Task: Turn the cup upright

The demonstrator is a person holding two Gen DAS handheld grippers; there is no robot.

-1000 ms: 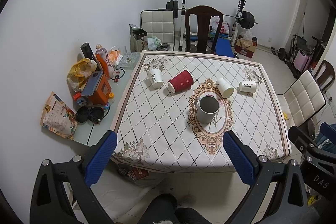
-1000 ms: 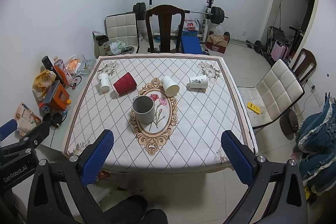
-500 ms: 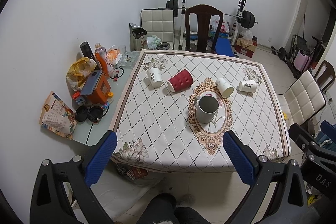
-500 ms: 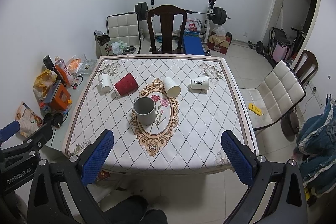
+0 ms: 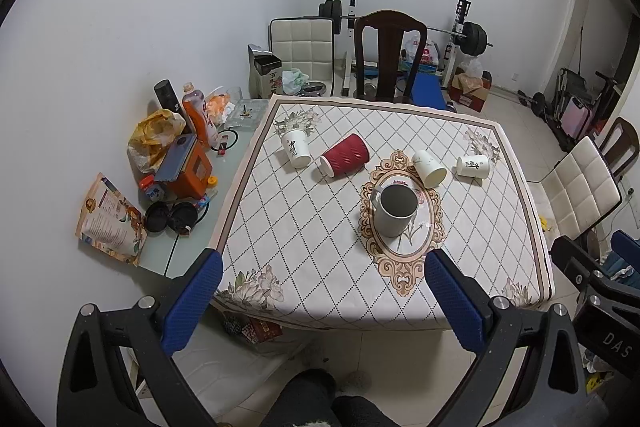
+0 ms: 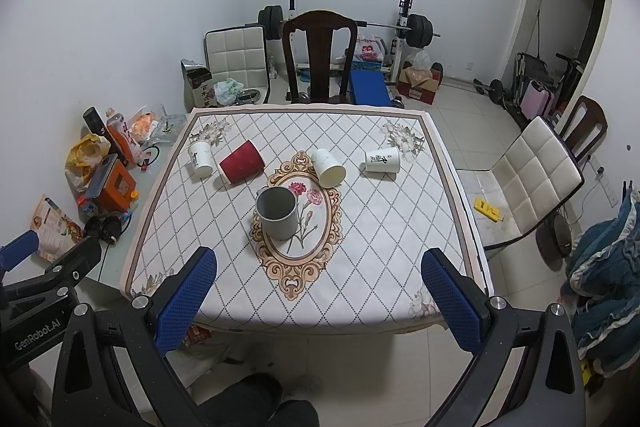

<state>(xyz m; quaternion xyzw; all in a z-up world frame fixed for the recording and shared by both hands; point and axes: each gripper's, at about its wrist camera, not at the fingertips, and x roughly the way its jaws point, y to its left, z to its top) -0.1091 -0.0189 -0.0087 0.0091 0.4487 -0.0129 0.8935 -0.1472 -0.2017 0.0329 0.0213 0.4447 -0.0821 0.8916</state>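
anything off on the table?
Four cups lie tipped on their sides: two white, a red one, a cream one. Only the grey mug stands upright. No spills visible.

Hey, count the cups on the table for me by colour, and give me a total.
White cups: 3, all lying on their sides
Red cup: 1, on its side
Grey mug: 1, upright
Total: 5

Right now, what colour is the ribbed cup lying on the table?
Red ribbed cup; clearest in the right wrist view.
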